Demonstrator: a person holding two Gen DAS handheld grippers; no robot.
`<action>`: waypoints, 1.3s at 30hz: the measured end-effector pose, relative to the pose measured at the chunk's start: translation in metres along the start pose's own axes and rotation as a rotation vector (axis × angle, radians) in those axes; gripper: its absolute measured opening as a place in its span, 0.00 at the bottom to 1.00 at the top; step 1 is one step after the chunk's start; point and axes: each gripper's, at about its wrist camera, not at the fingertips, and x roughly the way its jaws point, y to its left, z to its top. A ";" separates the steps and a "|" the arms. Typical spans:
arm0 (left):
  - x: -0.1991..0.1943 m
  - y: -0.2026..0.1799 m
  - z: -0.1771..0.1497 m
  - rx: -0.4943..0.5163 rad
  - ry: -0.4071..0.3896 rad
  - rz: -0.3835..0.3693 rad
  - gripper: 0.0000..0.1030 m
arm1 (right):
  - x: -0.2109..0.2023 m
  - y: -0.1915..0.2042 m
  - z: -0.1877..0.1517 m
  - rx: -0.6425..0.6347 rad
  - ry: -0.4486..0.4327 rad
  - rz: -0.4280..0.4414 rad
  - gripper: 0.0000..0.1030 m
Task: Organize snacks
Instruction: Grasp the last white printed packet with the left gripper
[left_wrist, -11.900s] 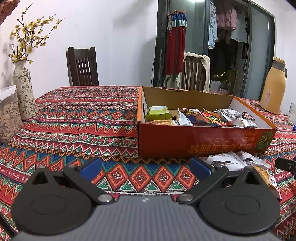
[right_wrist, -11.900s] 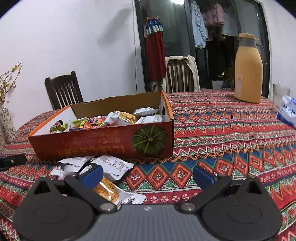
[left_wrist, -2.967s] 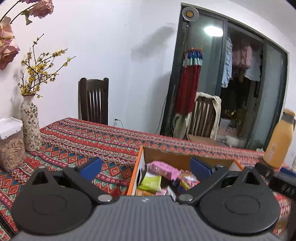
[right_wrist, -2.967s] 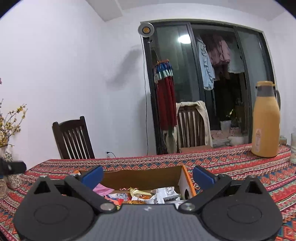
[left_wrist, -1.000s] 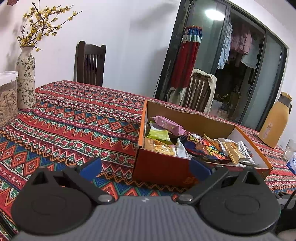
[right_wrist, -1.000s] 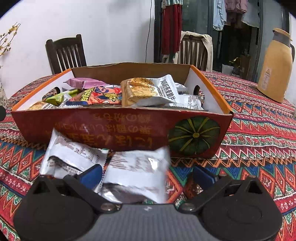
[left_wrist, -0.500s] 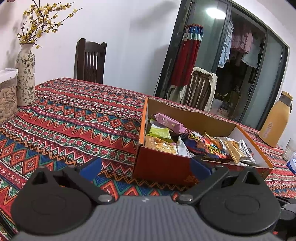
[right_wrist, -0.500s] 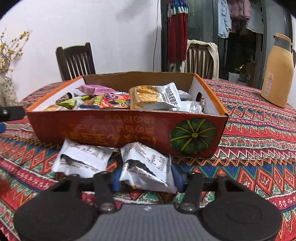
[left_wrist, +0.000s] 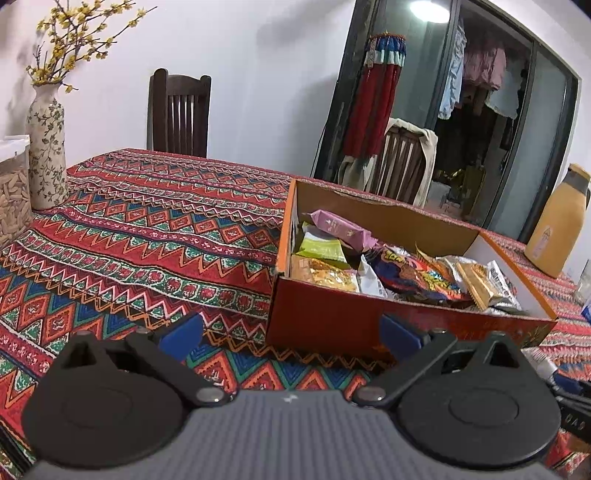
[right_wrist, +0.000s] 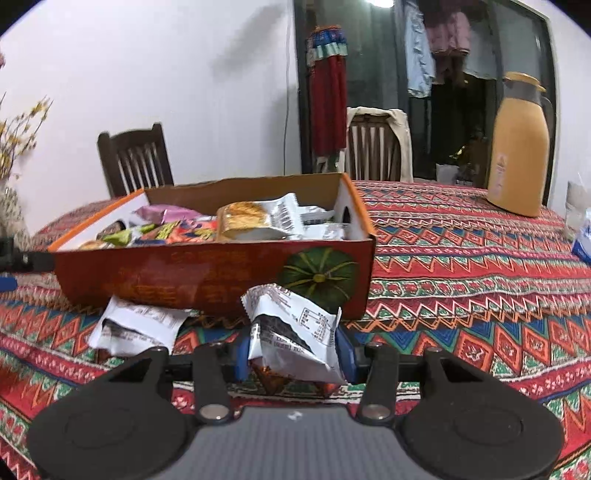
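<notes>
Between the blue pads of the right gripper (right_wrist: 295, 354) sits a white snack packet (right_wrist: 293, 332), pinched at both sides and standing up crumpled ahead of the tool; the jaws have just been closing and now press on it. Directly beyond the packet stands the orange cardboard box (right_wrist: 207, 273), its near wall printed with a green pumpkin, and inside it lie several more wrapped snacks, a golden-and-silver one (right_wrist: 258, 219) highest in the pile. Ahead and to the left of the right gripper, a second white packet (right_wrist: 136, 326) lies flat on the patterned tablecloth (right_wrist: 461, 295), just in front of the box wall. Far ahead to the right stands a tan thermos jug (right_wrist: 521, 147).

The left gripper (left_wrist: 291, 332) has its jaws wide apart with nothing between them, only tablecloth and the box's near corner showing past the pads. The same box (left_wrist: 369, 321) lies ahead and to the right of this tool, with pink (left_wrist: 340, 230), green (left_wrist: 321, 247) and dark multicoloured (left_wrist: 413, 273) packets in it. Far ahead to the left stand a floral vase (left_wrist: 46, 155) with yellow blossom twigs and a clear container (left_wrist: 13, 192) of pale pieces.
</notes>
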 end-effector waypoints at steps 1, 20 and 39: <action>0.001 -0.002 -0.001 0.007 0.002 0.005 1.00 | -0.001 -0.002 0.000 0.011 -0.010 0.004 0.44; 0.016 -0.092 -0.014 0.177 0.155 0.009 1.00 | -0.011 -0.013 -0.003 0.077 -0.090 0.011 0.45; 0.055 -0.143 -0.035 0.221 0.266 0.075 0.89 | -0.010 -0.020 -0.005 0.121 -0.071 -0.006 0.45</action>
